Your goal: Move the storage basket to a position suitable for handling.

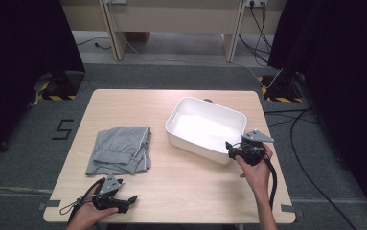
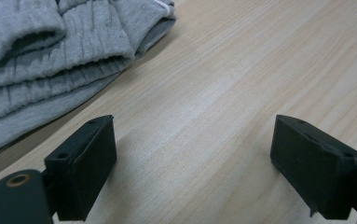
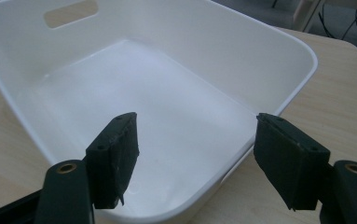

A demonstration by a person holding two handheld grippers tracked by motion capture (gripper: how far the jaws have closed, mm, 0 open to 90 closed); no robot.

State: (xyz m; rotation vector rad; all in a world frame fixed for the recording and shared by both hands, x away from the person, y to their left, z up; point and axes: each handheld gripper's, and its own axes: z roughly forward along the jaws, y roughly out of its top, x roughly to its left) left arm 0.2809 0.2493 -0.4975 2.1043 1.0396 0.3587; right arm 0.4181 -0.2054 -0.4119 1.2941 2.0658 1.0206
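Beside the white tub (image 1: 205,128), the right gripper (image 1: 230,147) hovers released at its near rim, the left gripper (image 1: 132,198) released near the grey trousers (image 1: 120,149).

A broad strip of bare surface (image 1: 190,177) runs along the lower part of the frame between the left tool (image 1: 132,199) and the right tool (image 1: 230,147), open for passage. The folded grey garment (image 1: 121,148) blocks the left middle; the white tub (image 1: 205,128) blocks the right middle. Between garment and tub a narrow bare lane leads to the upper edge. The tub's inside lies open from above, its near rim (image 3: 241,154) between the right tool's parted jaws.
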